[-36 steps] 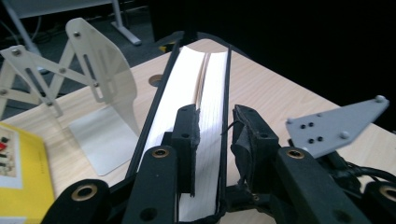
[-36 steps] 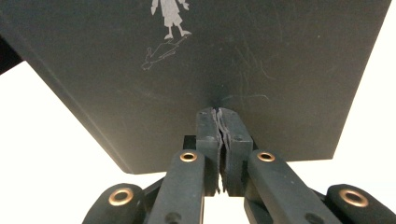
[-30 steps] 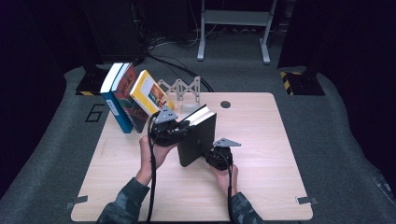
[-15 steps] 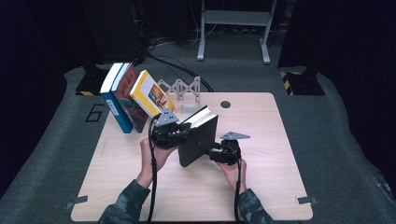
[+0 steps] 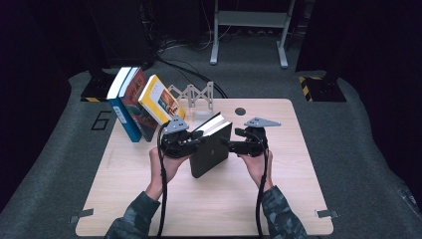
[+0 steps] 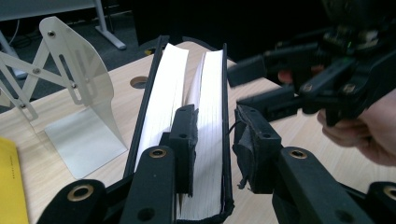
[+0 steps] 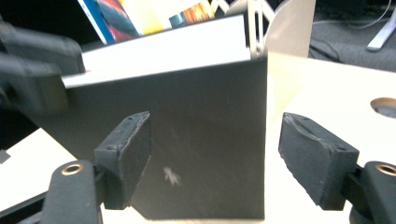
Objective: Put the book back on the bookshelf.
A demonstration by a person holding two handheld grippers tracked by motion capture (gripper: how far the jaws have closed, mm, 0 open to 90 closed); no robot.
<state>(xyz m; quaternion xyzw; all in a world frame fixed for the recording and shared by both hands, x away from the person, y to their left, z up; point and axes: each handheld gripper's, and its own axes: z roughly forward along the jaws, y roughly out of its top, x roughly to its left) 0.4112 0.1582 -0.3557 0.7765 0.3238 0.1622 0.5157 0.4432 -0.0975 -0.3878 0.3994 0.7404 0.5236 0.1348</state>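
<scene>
since a second ago the right gripper (image 5: 234, 146) has let go of the black book's cover and lifted away to its right; its jaws have just been opening and now stand wide with nothing pressed between them, the cover just ahead. left gripper (image 6: 212, 140) grasps the black book (image 5: 211, 149): one jaw sits among the white pages, the other outside the cover. the book stands upright on the table (image 5: 209, 209), between both grippers, in front of the metal bookend (image 6: 81, 93).
</scene>
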